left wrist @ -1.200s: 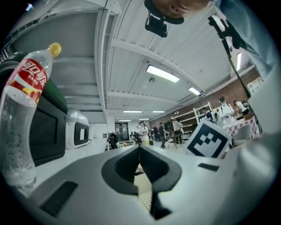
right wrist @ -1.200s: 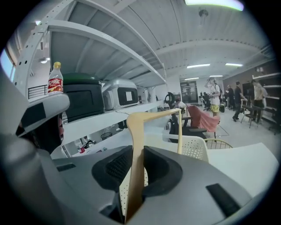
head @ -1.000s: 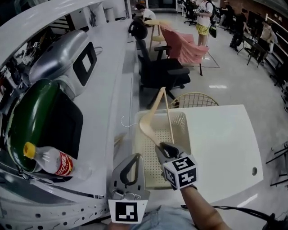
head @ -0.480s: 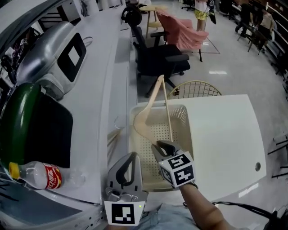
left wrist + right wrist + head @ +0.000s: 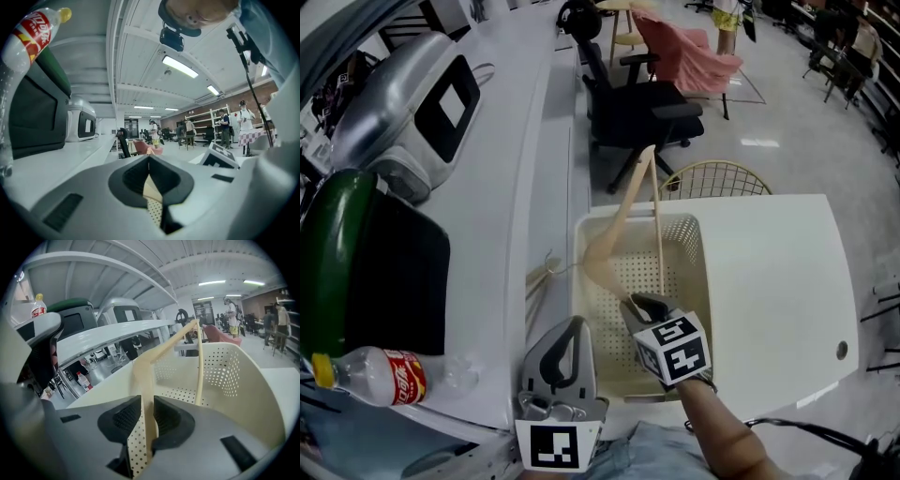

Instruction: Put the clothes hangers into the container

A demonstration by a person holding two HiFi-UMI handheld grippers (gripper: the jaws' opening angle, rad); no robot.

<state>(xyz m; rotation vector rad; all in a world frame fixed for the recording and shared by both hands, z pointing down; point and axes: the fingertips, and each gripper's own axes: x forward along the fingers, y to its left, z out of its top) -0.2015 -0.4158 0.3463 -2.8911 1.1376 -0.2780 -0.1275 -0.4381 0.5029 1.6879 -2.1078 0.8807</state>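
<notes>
The right claw (image 5: 639,305) pinches one wooden hanger (image 5: 623,220) tight; it stands in the one basket (image 5: 686,246), top poking over the far edge at 12 o'clock. The left claw (image 5: 570,328), at the basket's 7 o'clock, is closed on nothing. At 9 o'clock maybe a second hanger (image 5: 542,277) lies outside, hard to see.

No readable text, red label on bottle (image 5: 375,376) too blurred

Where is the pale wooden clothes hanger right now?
Head view, centre: pale wooden clothes hanger clamped in the right gripper, tilted over the cream perforated basket.
</notes>
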